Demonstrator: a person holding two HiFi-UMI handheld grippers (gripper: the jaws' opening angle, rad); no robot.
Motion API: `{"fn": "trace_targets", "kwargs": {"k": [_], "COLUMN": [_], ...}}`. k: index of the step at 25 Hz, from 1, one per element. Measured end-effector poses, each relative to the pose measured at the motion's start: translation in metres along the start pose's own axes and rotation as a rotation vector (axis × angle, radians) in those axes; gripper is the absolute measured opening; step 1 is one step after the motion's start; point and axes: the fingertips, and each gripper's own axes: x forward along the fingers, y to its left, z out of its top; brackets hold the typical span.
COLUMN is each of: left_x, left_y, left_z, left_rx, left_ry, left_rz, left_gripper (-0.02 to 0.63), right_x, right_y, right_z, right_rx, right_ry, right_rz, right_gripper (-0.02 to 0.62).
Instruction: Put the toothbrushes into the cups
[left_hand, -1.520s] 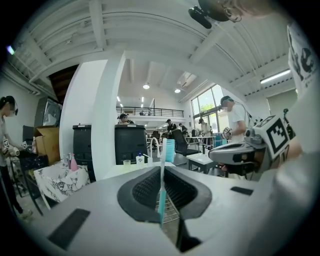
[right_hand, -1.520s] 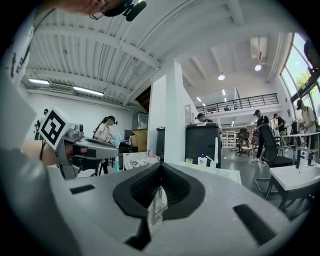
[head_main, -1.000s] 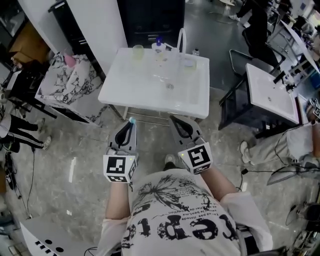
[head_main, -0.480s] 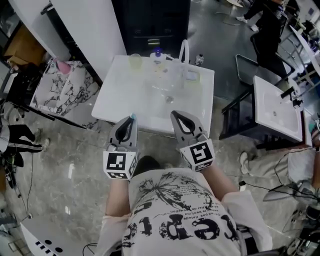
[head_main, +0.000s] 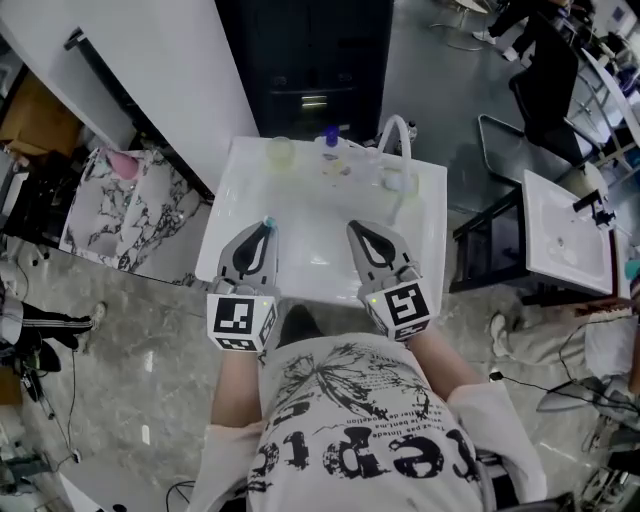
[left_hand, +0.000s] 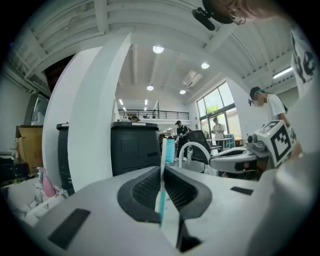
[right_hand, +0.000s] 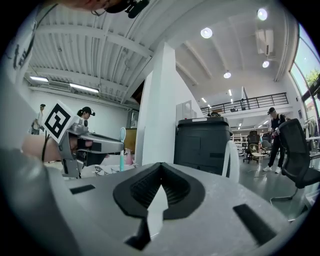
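left gripper (head_main: 260, 236) pinches a teal toothbrush (left_hand: 169, 150) over the washbasin's (head_main: 310, 262) near edge. right gripper (head_main: 358, 234) is pressed together, empty. no brush shows yet in the far-edge greenish cup (head_main: 280, 151) or clear cup (head_main: 394, 181).

White washbasin (head_main: 215, 245) on grey marbled floor (head_main: 120, 340). Along the far rim, left to right:
- pale green cup (head_main: 281, 151), upright
- small bottle (head_main: 331, 152) with blue cap
- white arched faucet (head_main: 396, 130)
- clear cup (head_main: 394, 181), just beside the faucet base

All items stand apart from one another.
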Motion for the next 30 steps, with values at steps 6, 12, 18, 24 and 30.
{"fn": "trace_targets", "kwargs": {"k": [6, 12, 18, 24, 30], "left_x": [0.063, 0.124, 0.176, 0.222, 0.255], "left_y": [0.062, 0.111, 0.138, 0.155, 0.16], "left_z": [0.011, 0.008, -0.004, -0.029, -0.07], "left_rx": [0.022, 0.009, -0.034, -0.064, -0.106], "left_ry": [-0.037, -0.049, -0.09, -0.101, -0.072], "left_rz": [-0.095, -0.177, -0.28, -0.338, -0.392], "left_gripper": [0.025, 0.025, 0.025, 0.025, 0.025], "right_x": [0.084, 0.147, 0.19, 0.221, 0.244], "right_y": [-0.009, -0.023, -0.034, -0.048, -0.063], "right_z": [0.01, 0.006, -0.014, -0.038, -0.056], "right_rx": [0.013, 0.053, 0.078, 0.12, 0.111], "right_ry": [0.007, 0.04, 0.078, 0.126, 0.16], "right_rz": [-0.042, -0.096, -0.139, -0.186, -0.198], "right_gripper": [-0.009, -0.008, -0.008, -0.008, -0.008]}}
